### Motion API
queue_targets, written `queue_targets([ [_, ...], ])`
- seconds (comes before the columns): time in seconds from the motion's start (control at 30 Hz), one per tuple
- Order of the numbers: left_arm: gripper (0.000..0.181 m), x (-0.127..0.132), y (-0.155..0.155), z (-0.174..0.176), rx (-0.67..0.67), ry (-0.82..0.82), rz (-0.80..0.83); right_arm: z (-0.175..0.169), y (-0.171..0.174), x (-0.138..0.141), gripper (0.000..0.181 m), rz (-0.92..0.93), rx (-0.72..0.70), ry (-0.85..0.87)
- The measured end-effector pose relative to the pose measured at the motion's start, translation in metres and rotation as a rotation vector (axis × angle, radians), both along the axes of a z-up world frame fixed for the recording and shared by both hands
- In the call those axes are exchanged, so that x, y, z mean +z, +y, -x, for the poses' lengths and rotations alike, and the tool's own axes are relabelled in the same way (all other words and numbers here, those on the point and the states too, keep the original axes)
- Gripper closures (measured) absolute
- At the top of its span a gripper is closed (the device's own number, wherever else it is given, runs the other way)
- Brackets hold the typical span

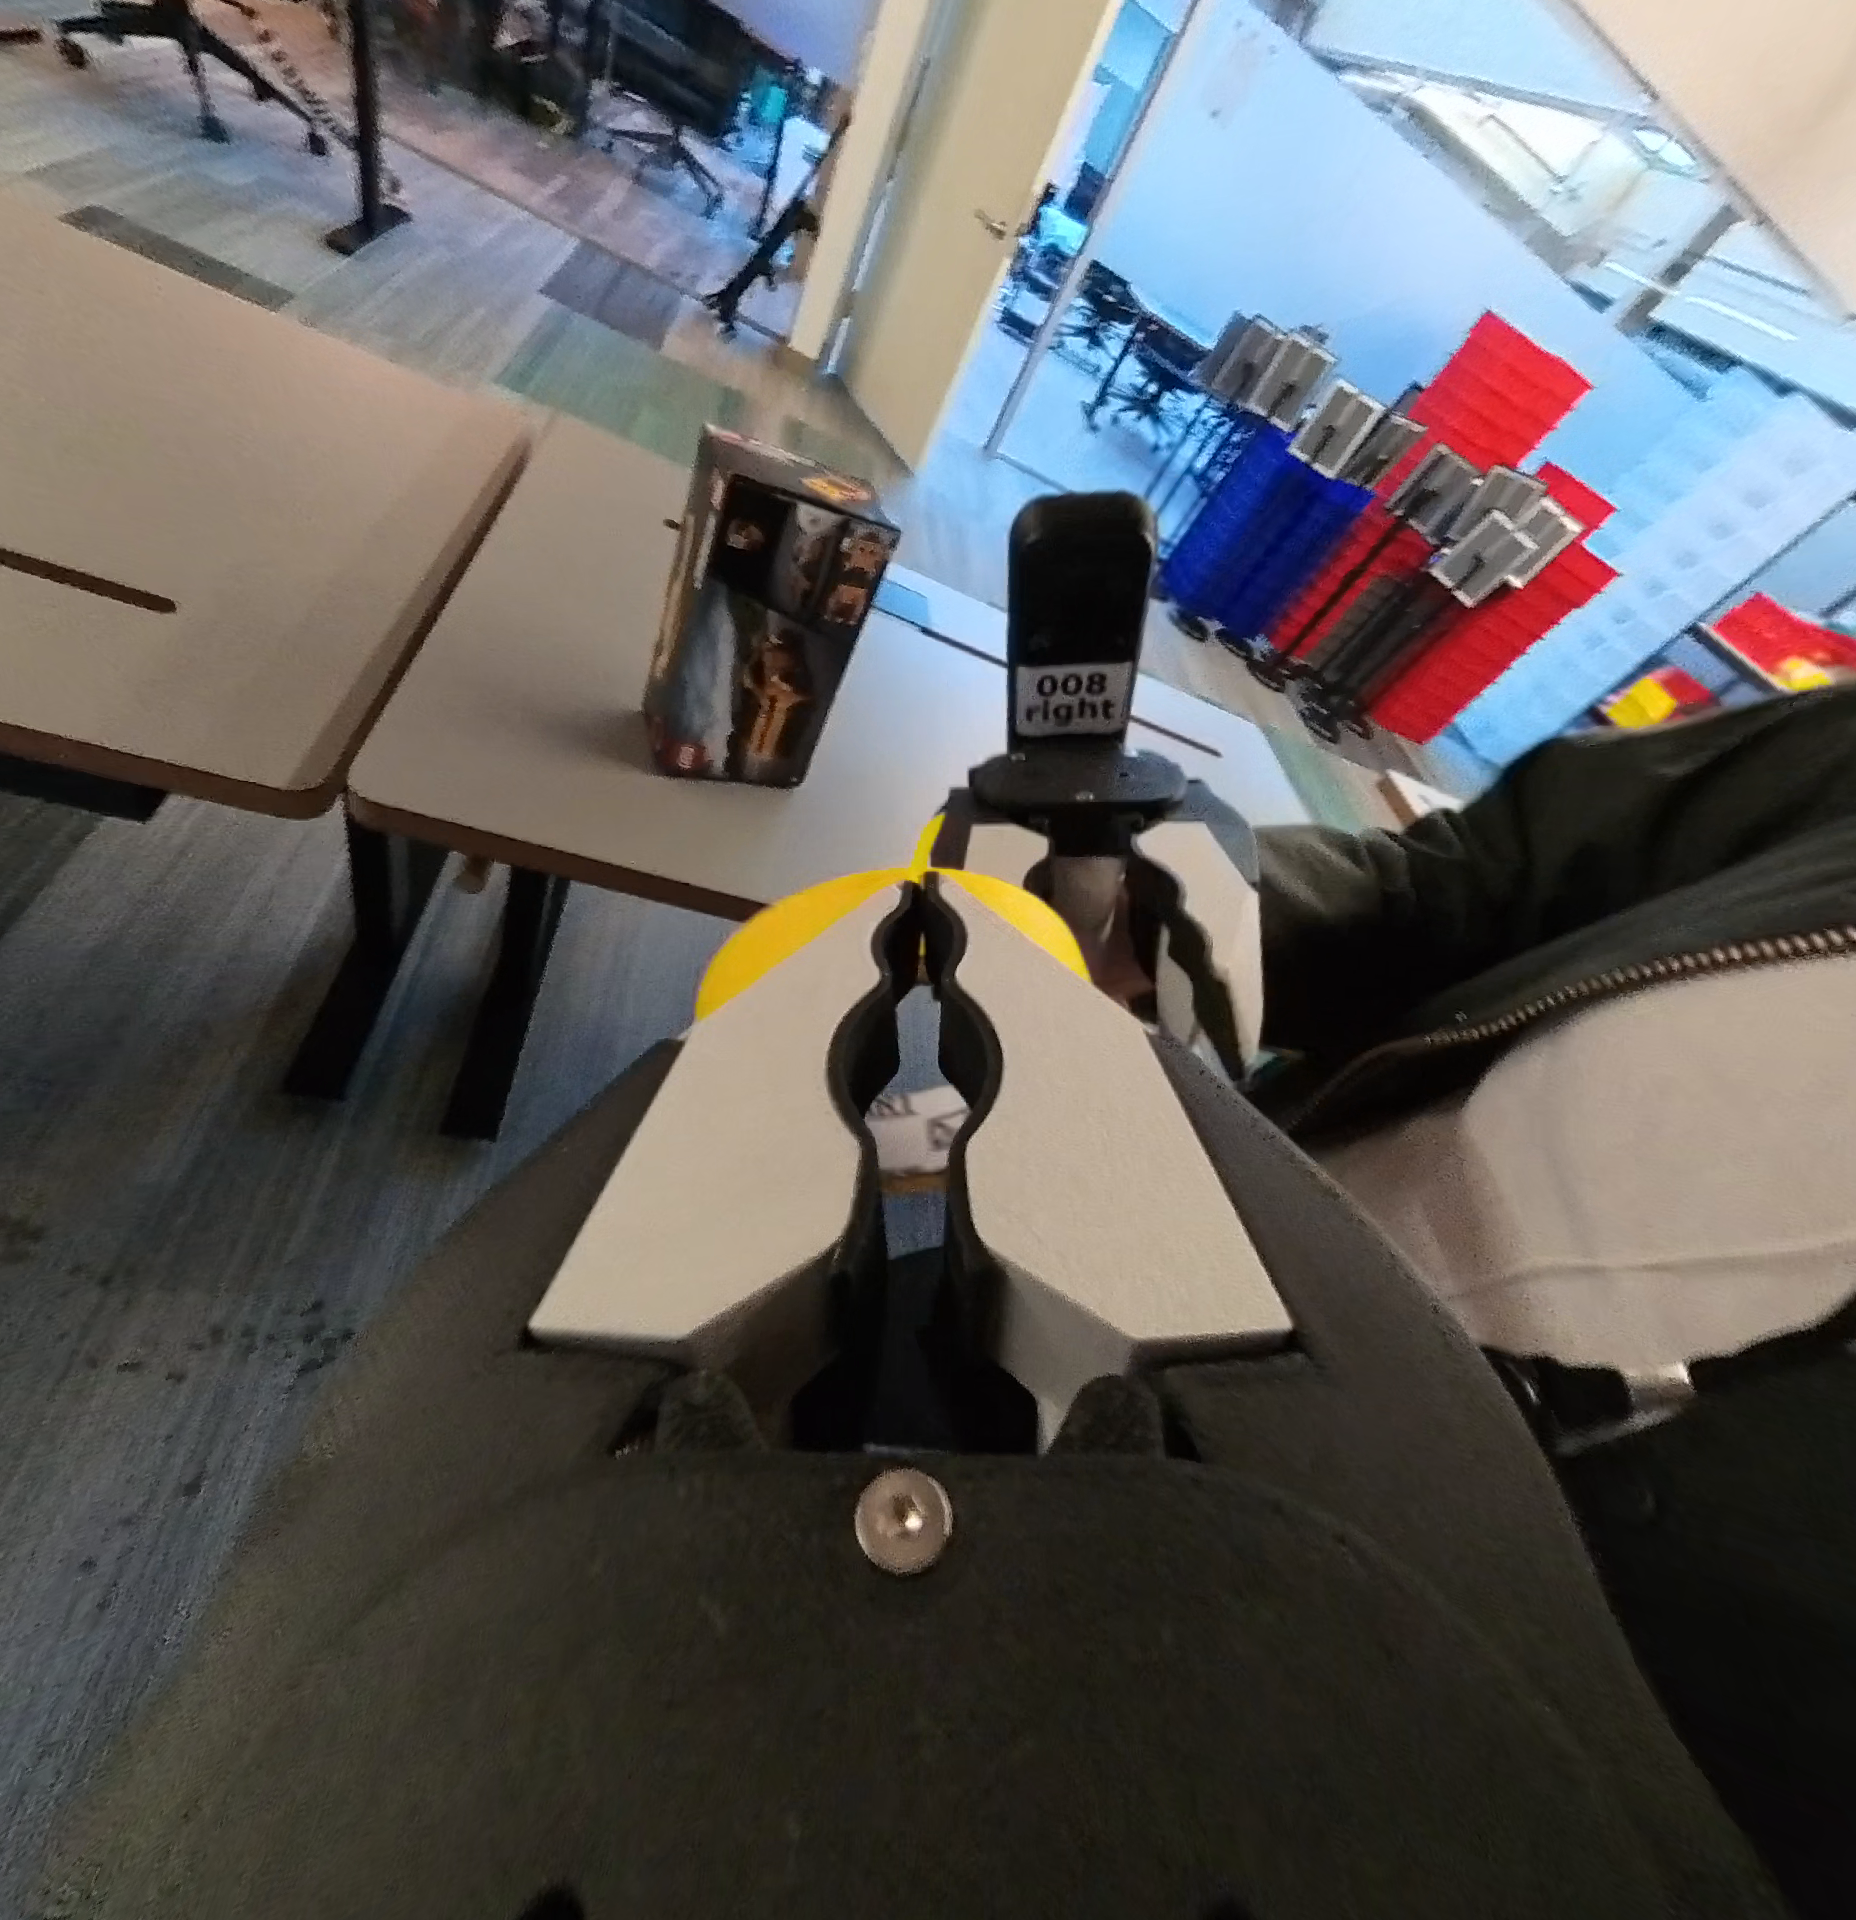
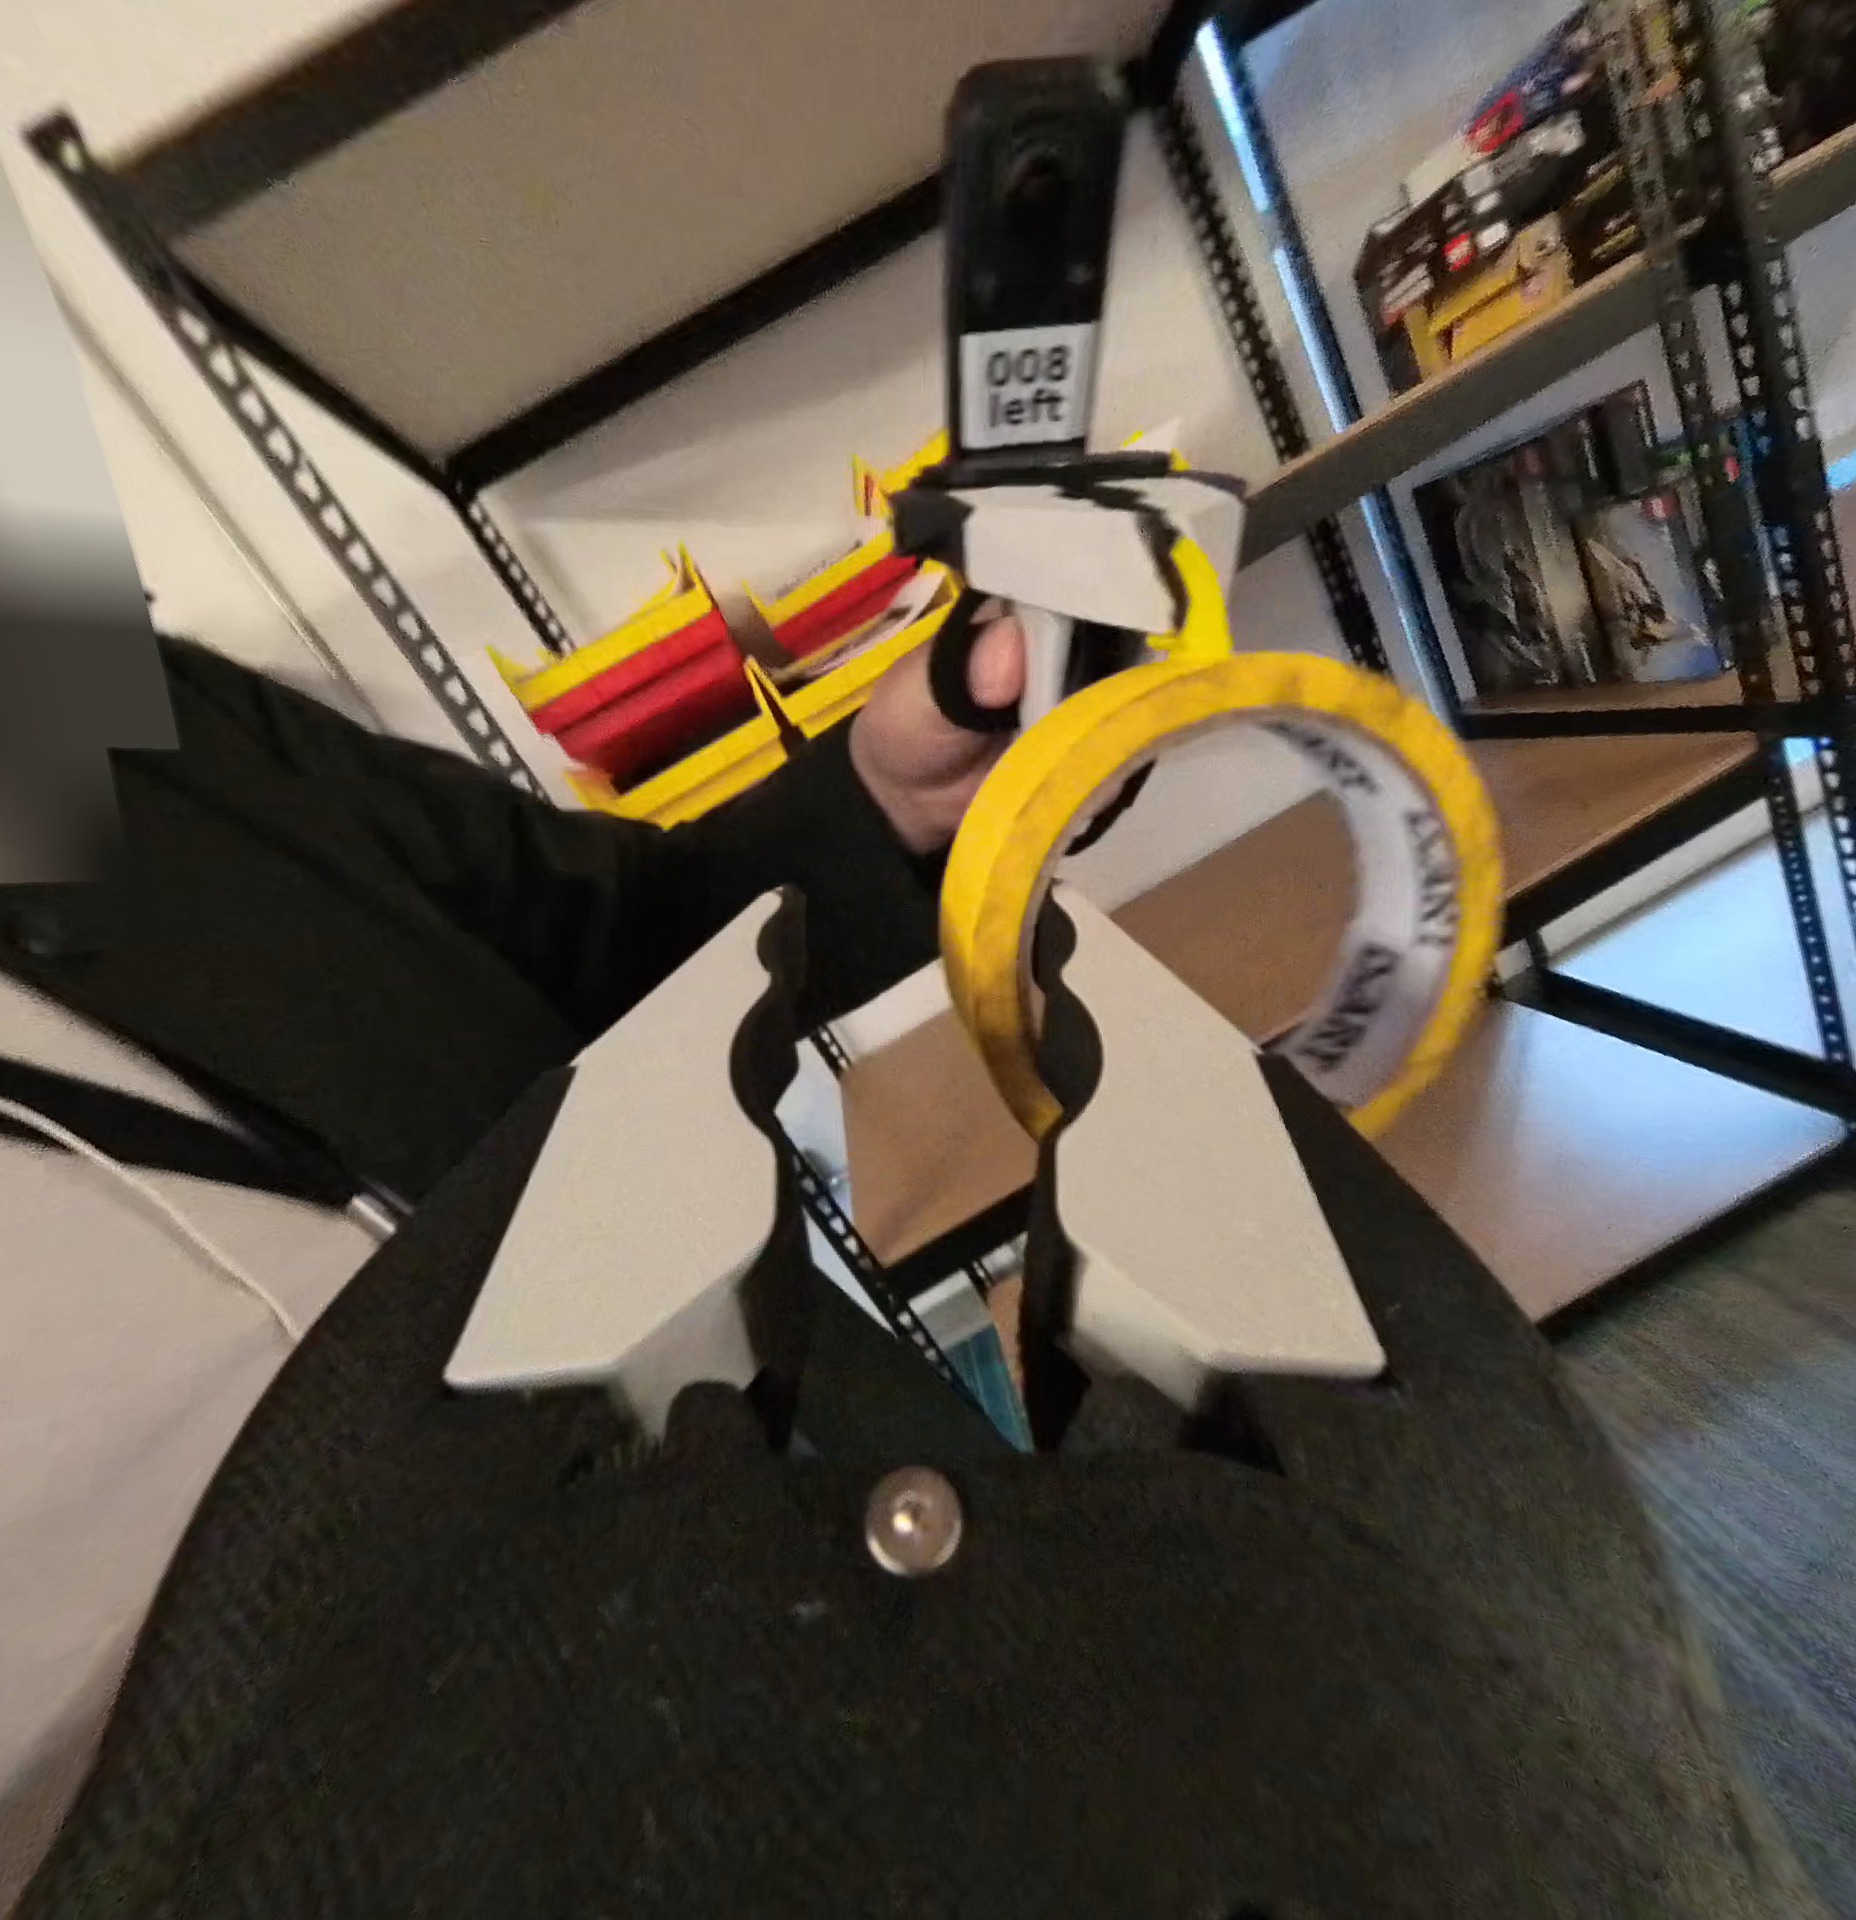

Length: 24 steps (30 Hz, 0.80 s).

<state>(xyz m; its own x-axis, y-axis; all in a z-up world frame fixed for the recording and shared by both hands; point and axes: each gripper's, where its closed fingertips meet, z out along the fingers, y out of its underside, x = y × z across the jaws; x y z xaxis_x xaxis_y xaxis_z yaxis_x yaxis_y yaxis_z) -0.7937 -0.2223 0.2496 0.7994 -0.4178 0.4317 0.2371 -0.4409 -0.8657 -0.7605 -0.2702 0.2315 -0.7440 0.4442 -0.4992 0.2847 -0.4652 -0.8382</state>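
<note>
My left gripper is shut, its fingertips pinching yellow tape that curves out to both sides of them. In the right wrist view the left gripper sits just above a yellow tape roll and grips yellow tape at the roll's top edge. My right gripper is open. Its right finger reaches into the roll's hole, with the roll's rim lying against it. The left finger stands apart from the roll. The right gripper also shows in the left wrist view, just behind the left fingertips.
A printed cardboard box stands on a white table, with a second table to the left. Red and blue bins are stacked far off. A black metal shelf rack holds boxes, beside yellow and red bins. A person's dark sleeve is close by. There is about 6 centimeters between the tips of the two grippers.
</note>
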Motion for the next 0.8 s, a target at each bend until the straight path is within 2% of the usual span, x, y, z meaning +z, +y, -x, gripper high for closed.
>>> queue_targets([
  [0.17, 0.181, -0.005, 0.012, -0.012, -0.03, 0.033, 0.047, 0.002, 0.01, -0.014, 0.17, -0.043, -0.05, -0.003],
  [0.27, 0.181, -0.015, 0.015, -0.009, -0.01, 0.138, 0.06, 0.006, 0.021, -0.031, 0.171, -0.038, -0.095, -0.096],
  [0.47, 0.181, -0.029, 0.016, -0.014, -0.003, 0.364, 0.057, 0.012, 0.03, -0.054, 0.169, 0.099, -0.104, -0.264],
  [0.6, 0.181, -0.033, 0.014, -0.02, -0.01, 0.391, 0.061, 0.016, 0.038, -0.067, 0.17, 0.112, -0.132, -0.34],
  [0.8, 0.181, -0.029, 0.01, -0.032, -0.031, 0.409, 0.051, 0.023, 0.049, -0.075, 0.172, 0.227, -0.136, -0.439],
])
